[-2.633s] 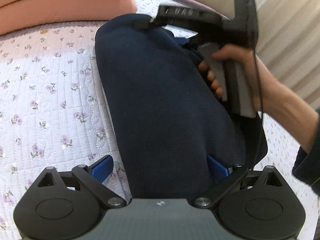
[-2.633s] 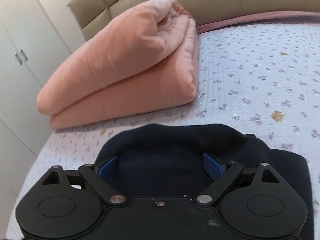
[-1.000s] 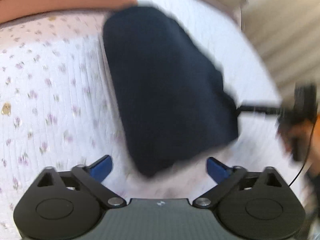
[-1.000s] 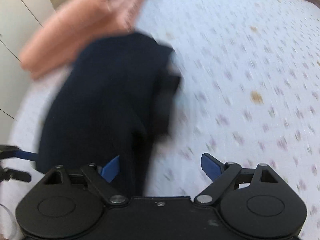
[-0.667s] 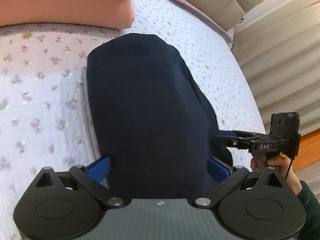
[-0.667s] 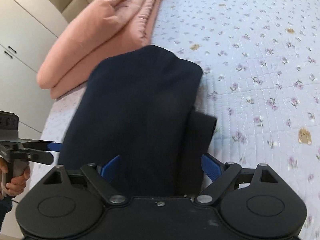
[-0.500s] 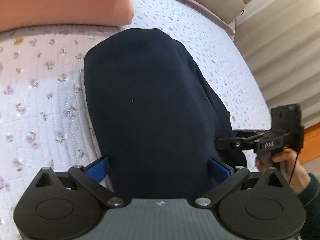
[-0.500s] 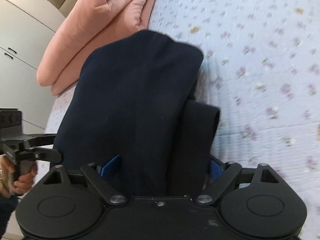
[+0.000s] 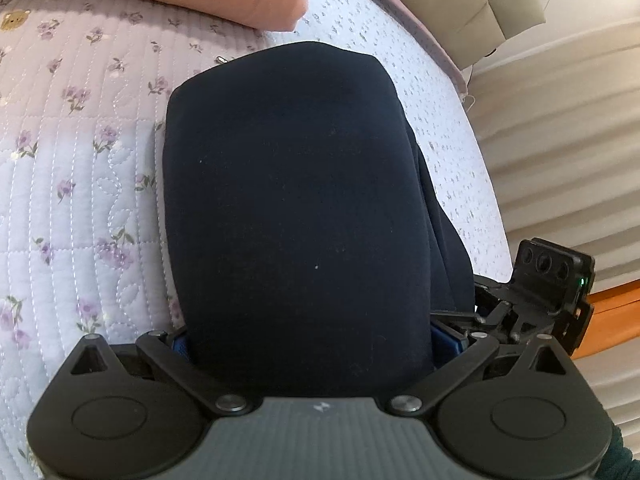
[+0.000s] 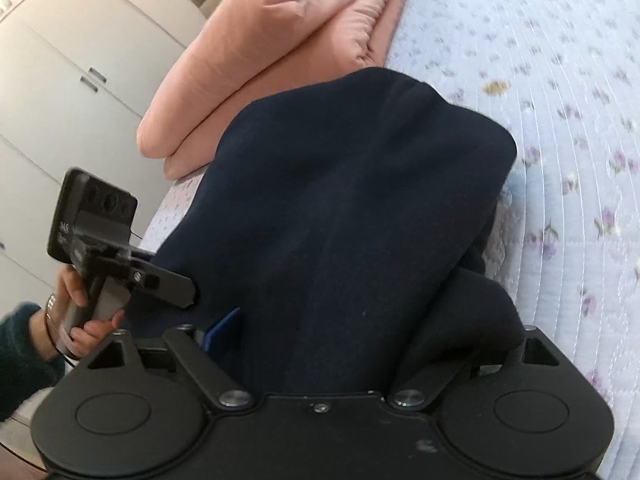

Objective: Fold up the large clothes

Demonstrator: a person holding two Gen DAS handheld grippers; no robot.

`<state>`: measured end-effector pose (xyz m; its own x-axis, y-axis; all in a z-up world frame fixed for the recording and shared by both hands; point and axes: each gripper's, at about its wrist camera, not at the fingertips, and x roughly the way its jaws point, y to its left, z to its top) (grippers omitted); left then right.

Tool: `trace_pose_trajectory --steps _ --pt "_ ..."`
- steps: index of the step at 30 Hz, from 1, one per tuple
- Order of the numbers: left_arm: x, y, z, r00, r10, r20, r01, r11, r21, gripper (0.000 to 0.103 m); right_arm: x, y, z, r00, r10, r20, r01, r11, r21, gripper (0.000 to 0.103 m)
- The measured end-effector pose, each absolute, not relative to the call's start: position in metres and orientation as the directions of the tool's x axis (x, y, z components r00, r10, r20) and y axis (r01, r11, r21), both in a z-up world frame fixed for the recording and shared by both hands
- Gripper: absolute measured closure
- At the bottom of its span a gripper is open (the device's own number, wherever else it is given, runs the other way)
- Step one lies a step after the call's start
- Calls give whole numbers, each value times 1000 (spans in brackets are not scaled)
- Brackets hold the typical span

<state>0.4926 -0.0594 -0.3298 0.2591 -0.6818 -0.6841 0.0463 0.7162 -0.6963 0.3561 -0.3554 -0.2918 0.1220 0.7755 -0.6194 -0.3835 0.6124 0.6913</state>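
Navy garment (image 9: 296, 208) folded on quilted floral bedspread (image 9: 80, 184), both grippers at its near edge.

Bedspread covers whole bed; folded peach duvet (image 10: 280, 40) lies at far end, just beyond garment, w/ white wardrobe (image 10: 60, 80) beside bed. Garment: thick oblong bundle, long axis running away from both cams. Left gripper (image 9: 308, 344): fingers wide apart, bundle's near end between them; pad contact can't be confirmed. Right gripper (image 10: 356, 340): jaws closing, garment edge between them, right finger hidden under cloth. Left hand (image 10: 80, 316) grips its handle.
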Motion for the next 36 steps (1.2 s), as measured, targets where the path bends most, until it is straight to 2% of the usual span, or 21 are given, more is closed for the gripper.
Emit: trace_pose_trajectory --steps 1,2,4,11,19,26,31,36 --pt "492 -61 -329 266 -672 -691 55 726 -685 5 357 -356 -293 111 783 -612 -348 608 714 34" --pt "496 -64 -329 274 -660 -700 68 739 -670 14 355 -356 -295 99 796 -597 -306 595 743 48" --pt "492 -61 -324 286 -661 -693 76 737 -671 21 351 -354 -296 111 809 -577 -267 584 767 54" --pt "476 -59 -287 315 -699 -642 86 694 -715 31 325 -354 -268 185 823 -537 -248 568 785 56" --pt "418 -52 -201 350 -700 -623 175 702 -691 31 263 -345 -184 265 820 -508 -288 570 769 58" --pt "323 -23 -140 363 -698 -618 184 704 -686 31 179 -320 -126 228 854 -468 -358 520 775 58" --pt "254 -1 -129 355 -684 -637 159 716 -680 29 115 -303 -125 171 871 -461 -344 491 800 58" --pt "203 16 -161 319 -689 -651 97 707 -701 28 71 -285 -149 102 856 -507 -327 510 796 58"
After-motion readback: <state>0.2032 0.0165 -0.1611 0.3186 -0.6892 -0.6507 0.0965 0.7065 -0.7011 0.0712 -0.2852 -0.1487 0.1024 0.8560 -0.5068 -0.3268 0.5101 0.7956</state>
